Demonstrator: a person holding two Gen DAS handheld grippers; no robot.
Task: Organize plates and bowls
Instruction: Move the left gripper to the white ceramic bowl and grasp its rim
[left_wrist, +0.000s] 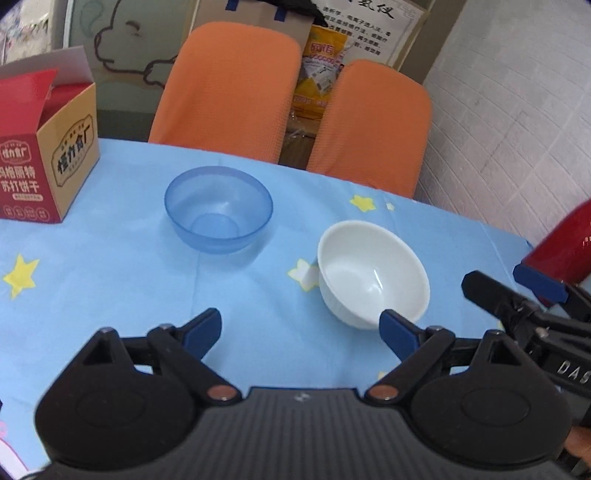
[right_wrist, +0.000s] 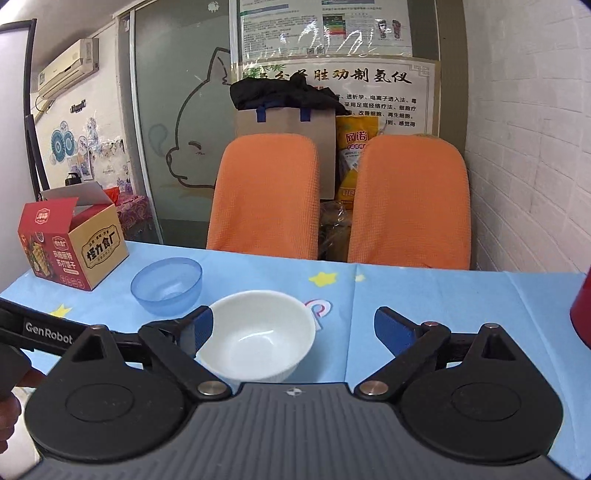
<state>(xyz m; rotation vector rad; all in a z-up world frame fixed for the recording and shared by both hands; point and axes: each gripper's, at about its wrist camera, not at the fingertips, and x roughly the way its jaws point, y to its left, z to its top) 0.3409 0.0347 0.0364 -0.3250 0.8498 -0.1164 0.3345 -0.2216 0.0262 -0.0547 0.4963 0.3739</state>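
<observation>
Both tools, left tool (left_wrist: 301, 330) and right tool (right_wrist: 293, 328), stood apart and empty (nothing gripped) at lower frame; judged next: grasp the white bowl (right_wrist: 256, 336), nest it in the blue bowl (left_wrist: 218, 208).

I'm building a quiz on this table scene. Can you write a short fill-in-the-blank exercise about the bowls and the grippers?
1. The translucent round plastic bowl is coloured ____.
2. The glossy white ceramic bowl contains ____.
3. The red and tan cardboard box has its top flaps ____.
4. The left gripper and the right gripper both hold ____.

Missing words: blue; nothing; open; nothing
</observation>
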